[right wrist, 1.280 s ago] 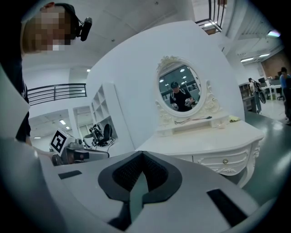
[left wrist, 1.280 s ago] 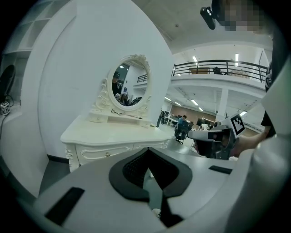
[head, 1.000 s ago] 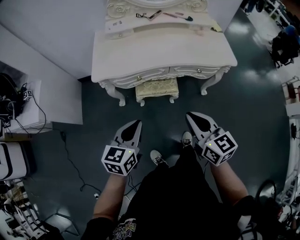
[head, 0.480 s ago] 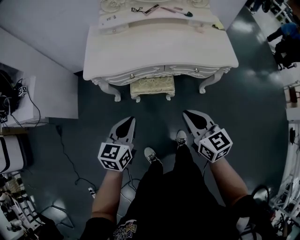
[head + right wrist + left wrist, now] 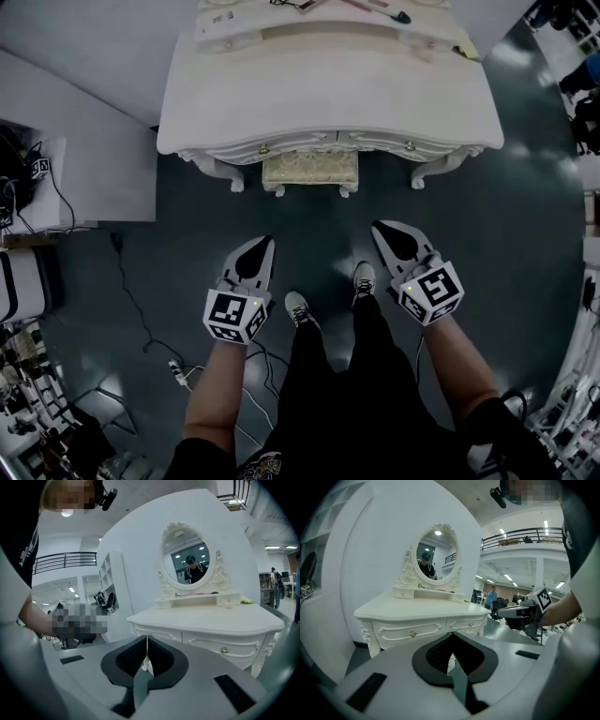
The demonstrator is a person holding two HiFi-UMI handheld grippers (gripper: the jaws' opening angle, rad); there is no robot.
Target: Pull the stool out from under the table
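A cream padded stool [image 5: 310,172] stands tucked between the legs of the white dressing table [image 5: 328,94], only its front part showing. My left gripper [image 5: 264,246] hangs over the dark floor, well short of the stool and to its left, jaws shut and empty. My right gripper [image 5: 381,229] is level with it to the right, also shut on nothing. In the left gripper view the left gripper [image 5: 451,633] points at the table's drawer front [image 5: 412,632]. The right gripper [image 5: 146,637] faces the table [image 5: 211,620] and its oval mirror [image 5: 190,559].
A person's two shoes [image 5: 296,307] stand on the floor between the grippers. Cables and a power strip [image 5: 174,371] trail at the left. A white cabinet [image 5: 75,150] stands left of the table. Small items lie on the table's back shelf [image 5: 309,7].
The dressing table and stool have grown larger and shifted up in the head view. Both grippers stay shut and have sunk lower, closer toward the table.
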